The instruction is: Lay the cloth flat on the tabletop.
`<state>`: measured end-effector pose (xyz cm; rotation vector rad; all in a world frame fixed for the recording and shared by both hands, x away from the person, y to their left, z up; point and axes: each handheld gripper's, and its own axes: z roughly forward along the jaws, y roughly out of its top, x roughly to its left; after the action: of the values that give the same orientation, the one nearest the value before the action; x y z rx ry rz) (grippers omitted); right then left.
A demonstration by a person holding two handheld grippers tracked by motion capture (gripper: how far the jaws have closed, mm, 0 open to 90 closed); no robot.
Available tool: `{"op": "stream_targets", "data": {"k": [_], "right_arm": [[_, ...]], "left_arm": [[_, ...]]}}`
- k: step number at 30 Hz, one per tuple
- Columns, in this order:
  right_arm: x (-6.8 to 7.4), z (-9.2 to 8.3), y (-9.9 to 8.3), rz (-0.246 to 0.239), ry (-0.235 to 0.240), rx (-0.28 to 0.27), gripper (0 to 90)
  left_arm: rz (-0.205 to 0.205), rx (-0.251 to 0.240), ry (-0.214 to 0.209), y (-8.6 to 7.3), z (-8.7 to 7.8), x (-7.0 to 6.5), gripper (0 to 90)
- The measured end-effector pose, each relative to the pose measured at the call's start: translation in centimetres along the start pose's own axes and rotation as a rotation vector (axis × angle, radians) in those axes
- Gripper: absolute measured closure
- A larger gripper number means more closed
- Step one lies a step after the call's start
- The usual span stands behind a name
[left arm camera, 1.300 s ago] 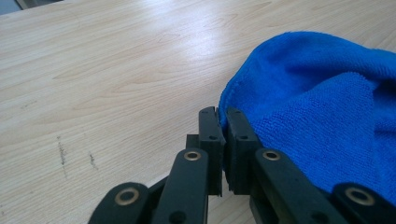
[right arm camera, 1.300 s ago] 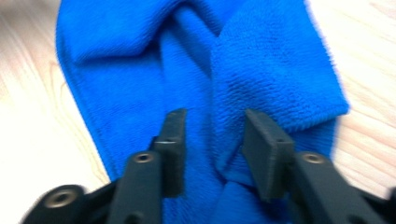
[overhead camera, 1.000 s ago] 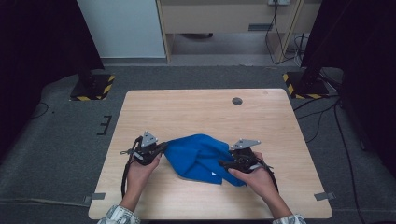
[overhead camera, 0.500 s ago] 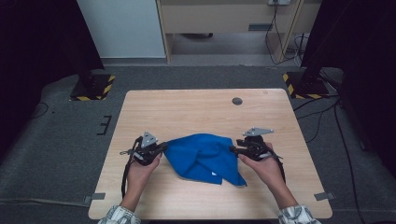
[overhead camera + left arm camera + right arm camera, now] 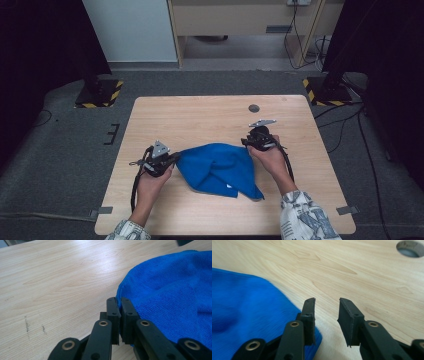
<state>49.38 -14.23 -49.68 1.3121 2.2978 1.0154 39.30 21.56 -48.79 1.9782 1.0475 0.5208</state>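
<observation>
A blue cloth (image 5: 220,169) lies bunched on the wooden table (image 5: 200,120), between the two hands. My left gripper (image 5: 172,159) is shut on the cloth's left edge; in the left gripper view the jaws pinch the blue hem (image 5: 119,305). My right gripper (image 5: 247,142) stands open at the cloth's upper right edge, with nothing between its fingers. In the right gripper view the cloth (image 5: 249,315) lies to the left of and beneath the left jaw, and bare wood shows in the gap.
A round cable hole (image 5: 254,108) sits in the table toward the back right, also seen as a hole (image 5: 410,247) in the right gripper view. Yellow-black striped stand bases (image 5: 97,93) rest on the floor beside the table's far corners.
My right gripper has let go of the cloth, opened, and moved away from the person toward the upper right edge. The cloth has spread a little. The left gripper has stayed put.
</observation>
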Motion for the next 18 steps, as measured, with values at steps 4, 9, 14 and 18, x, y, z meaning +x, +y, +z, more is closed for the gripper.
{"op": "stream_targets", "data": {"k": [4,9,14,18], "right_arm": [[0.3,1.6,-0.3,0.007,0.009,0.057,66.4],[2.0,1.0,-1.3,-0.020,0.056,0.041,60.4],[4.1,-0.1,-2.5,-0.061,0.108,0.006,50.0],[5.4,-0.2,-3.5,-0.117,0.088,0.020,42.2]], "left_arm": [[-0.001,-0.003,-0.003,0.0,-0.1,0.1,86.7],[-0.006,-0.002,-0.001,0.0,0.0,0.2,86.7],[-0.003,0.000,0.001,0.0,0.0,0.1,86.6],[-0.003,0.002,0.002,0.0,0.0,0.0,86.7]]}}
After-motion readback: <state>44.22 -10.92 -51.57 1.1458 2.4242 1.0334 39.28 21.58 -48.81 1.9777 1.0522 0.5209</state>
